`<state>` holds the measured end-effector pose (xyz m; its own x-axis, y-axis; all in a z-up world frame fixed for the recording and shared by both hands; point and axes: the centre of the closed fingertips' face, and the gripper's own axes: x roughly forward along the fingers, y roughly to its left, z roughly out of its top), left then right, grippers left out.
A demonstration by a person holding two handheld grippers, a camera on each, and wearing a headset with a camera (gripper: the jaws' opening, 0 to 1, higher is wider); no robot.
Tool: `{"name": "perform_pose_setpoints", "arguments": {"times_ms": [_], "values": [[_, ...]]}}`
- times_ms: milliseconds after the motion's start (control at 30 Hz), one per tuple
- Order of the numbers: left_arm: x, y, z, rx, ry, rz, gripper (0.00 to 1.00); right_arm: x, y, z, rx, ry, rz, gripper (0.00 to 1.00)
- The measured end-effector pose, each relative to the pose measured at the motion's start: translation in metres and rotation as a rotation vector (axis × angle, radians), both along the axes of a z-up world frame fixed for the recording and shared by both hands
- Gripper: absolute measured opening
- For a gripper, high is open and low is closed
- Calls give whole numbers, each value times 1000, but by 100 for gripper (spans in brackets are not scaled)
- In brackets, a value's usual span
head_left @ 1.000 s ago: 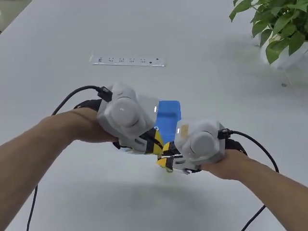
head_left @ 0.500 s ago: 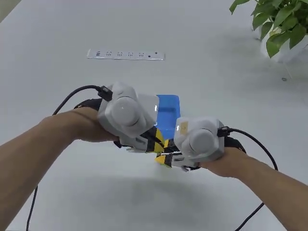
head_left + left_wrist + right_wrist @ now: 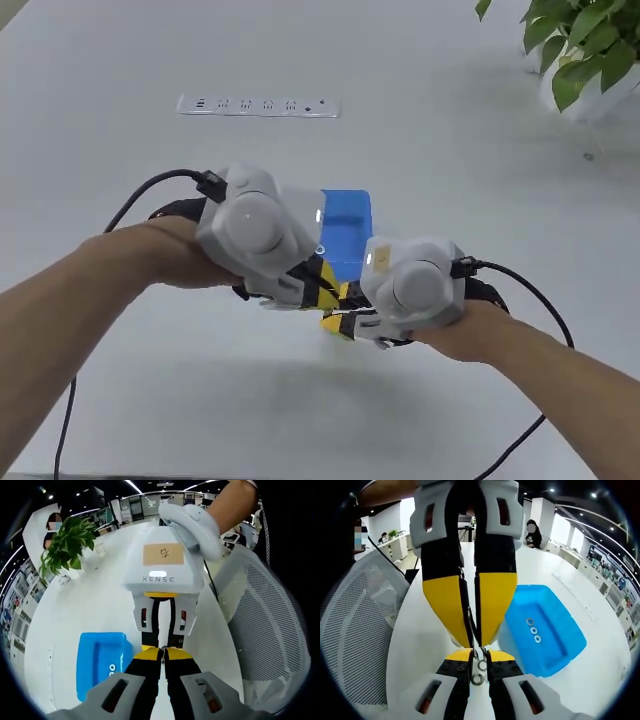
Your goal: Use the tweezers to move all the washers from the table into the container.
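Between the jaws of the left claw (image 3: 477, 641), the tweezers (image 3: 471, 624) are being pinched tight, tips aiming down at two washers (image 3: 481, 665) lying on the surface (image 3: 422, 640). The right claw (image 3: 480, 656) is meeting it nose to nose. I cannot tell whether it is clenching the tweezer legs, though it seems placed to squeeze them. Just beside, the blue container (image 3: 567, 639) is holding three washers (image 3: 533, 630), so the carry is looking short.
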<state>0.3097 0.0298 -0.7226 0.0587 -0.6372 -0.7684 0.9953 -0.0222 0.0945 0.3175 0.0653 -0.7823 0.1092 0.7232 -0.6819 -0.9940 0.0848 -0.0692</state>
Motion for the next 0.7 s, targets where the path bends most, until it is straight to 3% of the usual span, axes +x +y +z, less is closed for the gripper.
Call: {"name": "perform_pose_setpoints", "arguments": {"times_ms": [700], "values": [[0,7,3,-4,9,5,6,-2,0,2,7,-4,2,12]]}}
